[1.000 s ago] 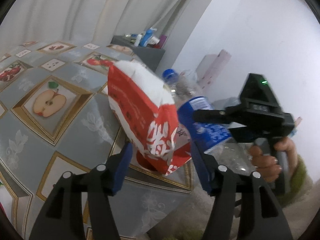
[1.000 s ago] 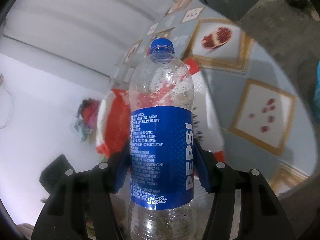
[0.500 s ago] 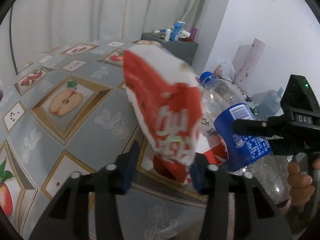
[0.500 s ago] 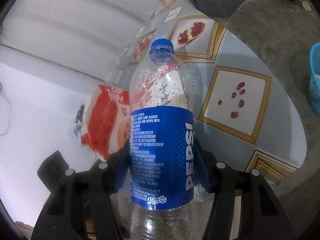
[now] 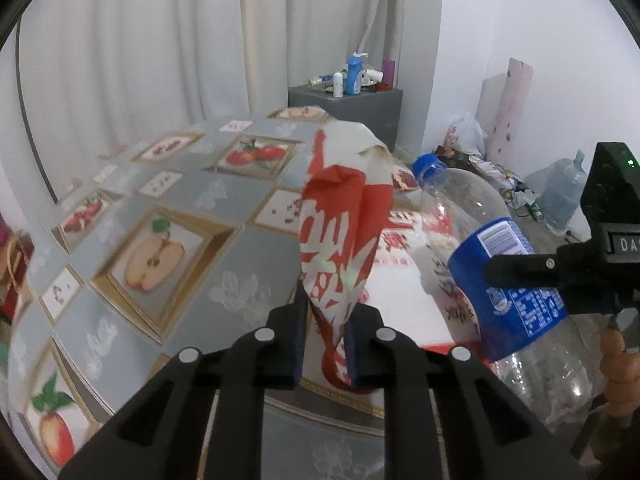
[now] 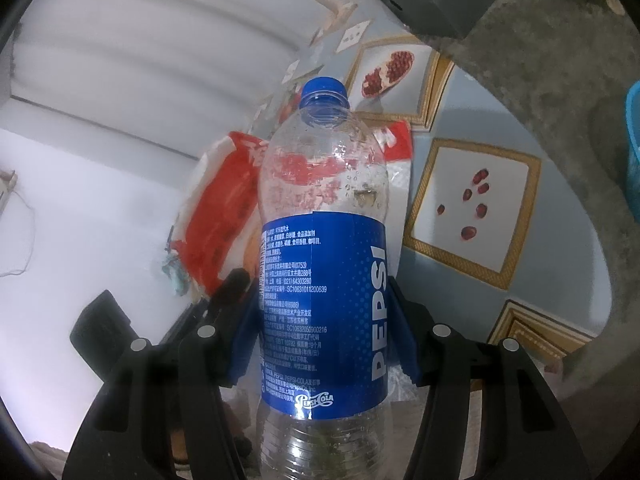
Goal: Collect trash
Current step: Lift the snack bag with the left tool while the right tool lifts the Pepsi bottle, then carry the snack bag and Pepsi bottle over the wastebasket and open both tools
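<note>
A crumpled red and white paper bag [image 5: 344,216] stands up from the fruit-patterned table [image 5: 168,208]. My left gripper [image 5: 326,320] is closing its jaws on the bag's lower end, and the blue pads pinch it. My right gripper [image 6: 320,308] is shut on an empty Pepsi bottle [image 6: 324,280] with a blue cap and label, gripped across the label. In the left wrist view this bottle [image 5: 504,280] hangs tilted just right of the bag. The bag [image 6: 224,208] shows behind the bottle in the right wrist view.
A flat red and white sheet [image 5: 400,288] lies on the table under the bag. A grey cabinet [image 5: 344,100] with toiletry bottles stands by the curtain. Plastic bags and clutter [image 5: 560,196] lie along the wall. A blue bin [image 6: 634,152] stands on the floor. A hand [image 5: 618,364] holds the right gripper.
The left jaws have closed from wide apart onto the paper bag, squeezing it narrow. The left view swung toward the curtain. The right gripper kept hold of the bottle and shifted slightly.
</note>
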{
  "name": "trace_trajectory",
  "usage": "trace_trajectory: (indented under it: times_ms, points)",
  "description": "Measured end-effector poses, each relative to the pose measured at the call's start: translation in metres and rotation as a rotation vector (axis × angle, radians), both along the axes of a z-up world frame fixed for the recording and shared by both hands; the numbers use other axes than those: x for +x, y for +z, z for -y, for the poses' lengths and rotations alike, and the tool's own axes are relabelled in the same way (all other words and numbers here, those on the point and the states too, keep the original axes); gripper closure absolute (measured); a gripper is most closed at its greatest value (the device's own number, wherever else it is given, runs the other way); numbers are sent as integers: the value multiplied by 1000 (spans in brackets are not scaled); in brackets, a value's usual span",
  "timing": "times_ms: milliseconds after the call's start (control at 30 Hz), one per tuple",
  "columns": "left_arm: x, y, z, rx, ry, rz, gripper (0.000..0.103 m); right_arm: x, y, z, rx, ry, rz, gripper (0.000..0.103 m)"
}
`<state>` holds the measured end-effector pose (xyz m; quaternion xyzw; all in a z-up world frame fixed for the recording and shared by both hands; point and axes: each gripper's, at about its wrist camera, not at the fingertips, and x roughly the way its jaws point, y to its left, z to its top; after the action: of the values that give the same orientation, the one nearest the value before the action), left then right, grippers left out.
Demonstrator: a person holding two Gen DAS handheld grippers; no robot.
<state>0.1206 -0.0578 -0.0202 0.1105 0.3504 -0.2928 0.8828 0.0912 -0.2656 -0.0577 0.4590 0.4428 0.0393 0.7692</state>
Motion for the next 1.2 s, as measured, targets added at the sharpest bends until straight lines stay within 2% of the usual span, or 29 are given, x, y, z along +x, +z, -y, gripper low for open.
trace_trajectory:
  times_ms: [133, 567, 933, 1200]
  points:
    - [1, 11, 6, 7, -8, 33, 97, -6, 9, 7, -10, -12, 22, 48]
    - [-16, 41, 12, 4, -38, 145, 97, -34, 26, 11, -36, -39, 67, 48]
    - [-25, 59, 11, -13, -49, 195, 97, -49, 39, 15, -52, -70, 107, 48]
    - [-30, 77, 41, -25, -138, 239, 97, -84, 58, 54, -94, -204, 157, 48]
